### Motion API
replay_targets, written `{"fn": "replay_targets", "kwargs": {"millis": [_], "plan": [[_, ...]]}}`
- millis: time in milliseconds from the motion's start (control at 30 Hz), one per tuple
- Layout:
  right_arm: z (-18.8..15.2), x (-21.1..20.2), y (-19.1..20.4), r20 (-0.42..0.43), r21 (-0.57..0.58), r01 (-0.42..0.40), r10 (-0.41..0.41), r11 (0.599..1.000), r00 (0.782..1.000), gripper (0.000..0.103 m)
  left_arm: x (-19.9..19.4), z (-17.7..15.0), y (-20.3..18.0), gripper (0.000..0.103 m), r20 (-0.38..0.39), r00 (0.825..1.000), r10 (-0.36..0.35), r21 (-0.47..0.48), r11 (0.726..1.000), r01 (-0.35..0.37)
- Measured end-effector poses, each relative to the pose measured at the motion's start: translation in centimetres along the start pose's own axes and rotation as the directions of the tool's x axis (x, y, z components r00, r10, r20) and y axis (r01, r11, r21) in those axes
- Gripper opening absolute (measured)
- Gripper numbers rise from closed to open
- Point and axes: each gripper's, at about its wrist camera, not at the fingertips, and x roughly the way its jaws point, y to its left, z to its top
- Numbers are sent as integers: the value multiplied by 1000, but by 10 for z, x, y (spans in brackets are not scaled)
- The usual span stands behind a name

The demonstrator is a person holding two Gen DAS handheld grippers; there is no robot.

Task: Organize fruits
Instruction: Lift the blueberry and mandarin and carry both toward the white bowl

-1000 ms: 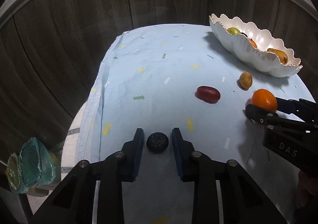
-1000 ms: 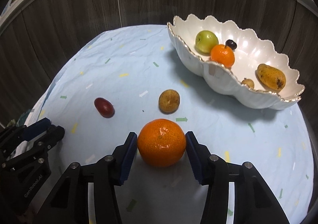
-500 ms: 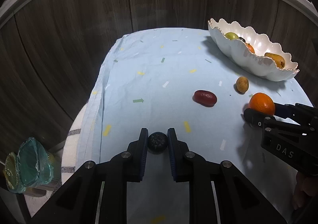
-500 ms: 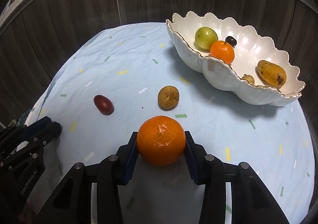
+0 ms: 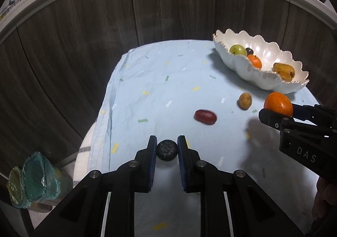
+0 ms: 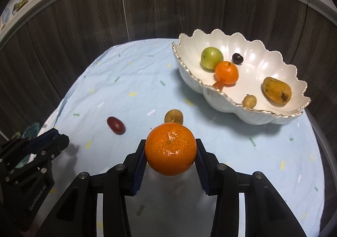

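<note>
The left gripper point(image 5: 167, 150) clamps a dark round fruit point(image 5: 167, 149). The right gripper point(image 6: 170, 151) grasps an orange point(image 6: 170, 151), stem end up. Mid-frame, the red fruit point(image 5: 205, 117) lies lengthwise left-right.

Both grippers are black, angular linkages studded with silver screws, their fingers lined with ribbed blue pads. The right gripper point(image 5: 278, 110) bears white "DAS" lettering on its side; the left gripper point(image 6: 54, 140) reads "GenRobot.AI".
</note>
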Motion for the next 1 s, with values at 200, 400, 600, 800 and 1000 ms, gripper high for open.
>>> {"fn": "replay_targets", "kwargs": {"millis": [200,400,600,800,1000], "plan": [[8,-16,-17,30,35,9,-10,999,1000,44,-10,16,-17,20,26,999,-26,9,1000,25],[11,-28,-36,48,68,31,-34,997,998,44,-16,34,-33,20,54,997,-50,30,998,48],[17,-38,-63,65,105,68,-75,992,995,44,-18,52,-55,20,69,994,-86,61,995,82],[24,-44,-85,76,131,97,-108,987,991,44,-17,70,-74,20,82,990,-115,80,991,108],[35,-49,-102,87,128,111,-123,986,989,44,-13,90,-91,20,94,986,-140,91,987,131]]}}
